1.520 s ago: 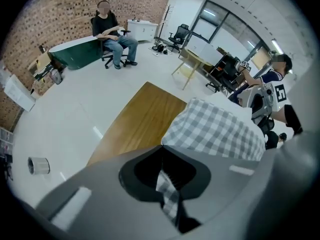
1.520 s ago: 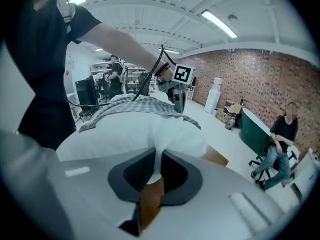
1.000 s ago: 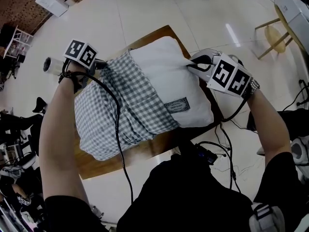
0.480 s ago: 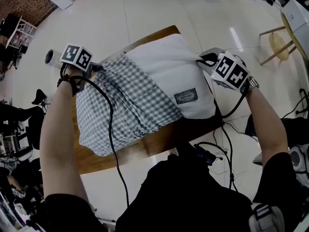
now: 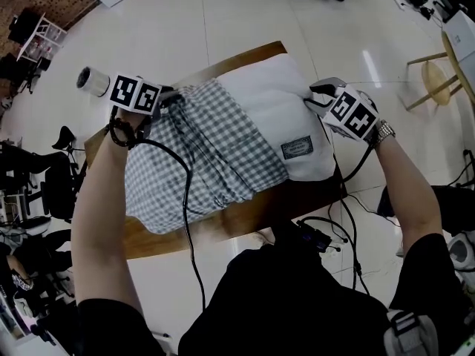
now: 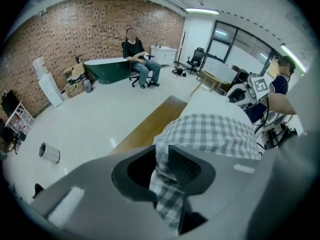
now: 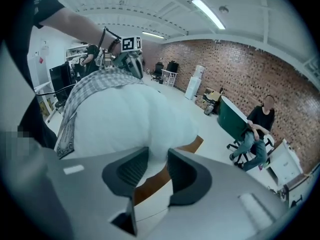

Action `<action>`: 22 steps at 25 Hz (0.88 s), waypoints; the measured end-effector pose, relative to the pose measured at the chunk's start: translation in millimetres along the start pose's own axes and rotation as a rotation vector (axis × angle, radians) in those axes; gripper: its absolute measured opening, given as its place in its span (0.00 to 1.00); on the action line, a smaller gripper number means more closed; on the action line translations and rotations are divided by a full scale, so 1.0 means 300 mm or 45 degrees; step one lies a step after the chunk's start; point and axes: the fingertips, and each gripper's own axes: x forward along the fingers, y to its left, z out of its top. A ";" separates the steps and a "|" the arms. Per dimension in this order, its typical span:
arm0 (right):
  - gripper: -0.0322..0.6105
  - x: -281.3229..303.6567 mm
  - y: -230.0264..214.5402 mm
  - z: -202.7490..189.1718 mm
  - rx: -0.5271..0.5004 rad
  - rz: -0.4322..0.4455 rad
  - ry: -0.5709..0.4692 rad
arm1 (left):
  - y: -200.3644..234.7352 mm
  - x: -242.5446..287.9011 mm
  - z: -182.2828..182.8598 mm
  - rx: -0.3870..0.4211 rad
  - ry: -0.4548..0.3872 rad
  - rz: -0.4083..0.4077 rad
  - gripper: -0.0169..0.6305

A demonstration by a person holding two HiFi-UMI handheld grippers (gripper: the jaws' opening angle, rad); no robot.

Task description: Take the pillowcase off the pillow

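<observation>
- Only the gripper views show the gaps: left gripper (image 6: 160, 153) fingers, just opening, slack around bunched checked pillowcase (image 6: 215, 134) between them.
- Right gripper (image 7: 157, 154) fingers, likewise opening, straddle the puffy white pillow (image 7: 130, 119) corner.

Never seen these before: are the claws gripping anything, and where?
Both claws have just been opening: the left claw straddles an edge of the grey-checked fabric pillowcase, the right claw a corner of the white pillow; neither looks pinched.
</observation>
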 end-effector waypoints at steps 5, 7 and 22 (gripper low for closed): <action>0.29 0.002 0.087 -0.010 0.042 -0.052 0.017 | -0.088 -0.091 0.006 0.057 -0.231 0.031 0.20; 0.30 -0.035 0.092 -0.013 0.041 -0.076 0.012 | -0.139 -0.130 0.034 0.076 -0.304 0.053 0.21; 0.42 -0.164 0.496 0.107 -0.087 -0.120 0.019 | -0.621 -0.391 -0.188 -0.014 -0.707 -0.048 0.40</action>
